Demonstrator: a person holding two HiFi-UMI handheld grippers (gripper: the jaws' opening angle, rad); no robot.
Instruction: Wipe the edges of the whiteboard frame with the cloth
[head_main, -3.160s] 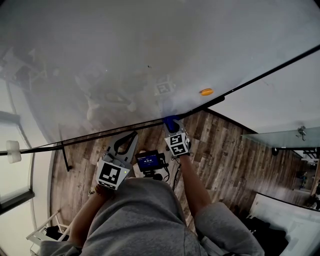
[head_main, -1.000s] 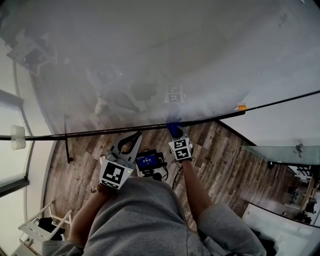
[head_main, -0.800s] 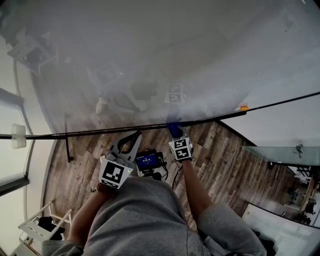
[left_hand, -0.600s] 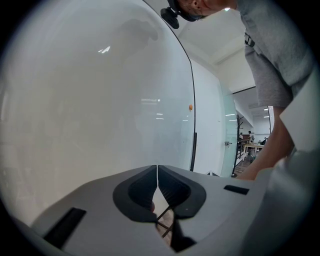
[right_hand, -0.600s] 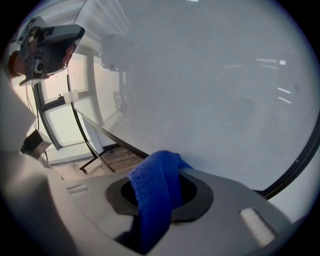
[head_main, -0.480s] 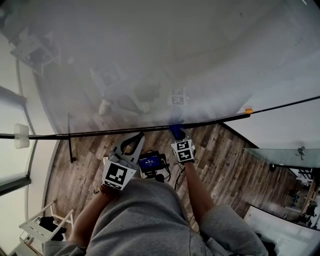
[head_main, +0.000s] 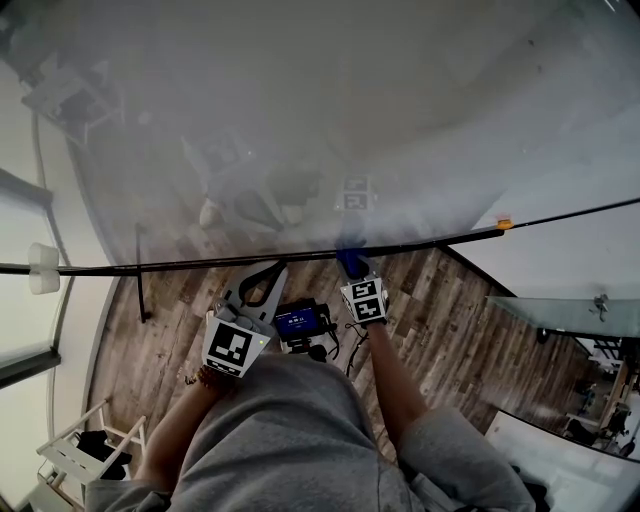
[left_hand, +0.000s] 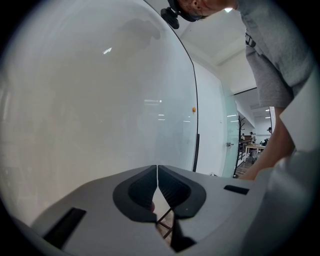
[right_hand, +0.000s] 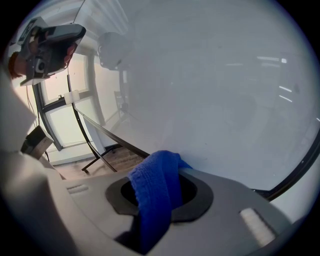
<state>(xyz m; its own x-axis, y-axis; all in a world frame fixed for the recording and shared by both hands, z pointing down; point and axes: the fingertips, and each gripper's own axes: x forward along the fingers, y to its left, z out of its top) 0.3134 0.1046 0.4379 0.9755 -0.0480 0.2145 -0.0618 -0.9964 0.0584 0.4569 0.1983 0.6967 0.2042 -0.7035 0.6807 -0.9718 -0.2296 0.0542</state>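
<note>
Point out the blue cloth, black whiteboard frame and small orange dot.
Blue cloth (right_hand: 152, 192): right gripper view, folded middle.
Black whiteboard frame (head_main: 430, 238): head view, lower bar.
Small orange dot (head_main: 504, 224): head view, centre.

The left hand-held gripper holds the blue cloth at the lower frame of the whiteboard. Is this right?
No. It is the right hand-held gripper that holds the blue cloth at the lower frame of the whiteboard; the right gripper view shows it.

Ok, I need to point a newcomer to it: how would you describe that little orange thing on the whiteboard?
Find the big whiteboard and follow its dark frame edge to the right, past the blue cloth. Near that edge's right end sits the small orange piece. It is the only orange spot there; the block near the left end is white.
</note>
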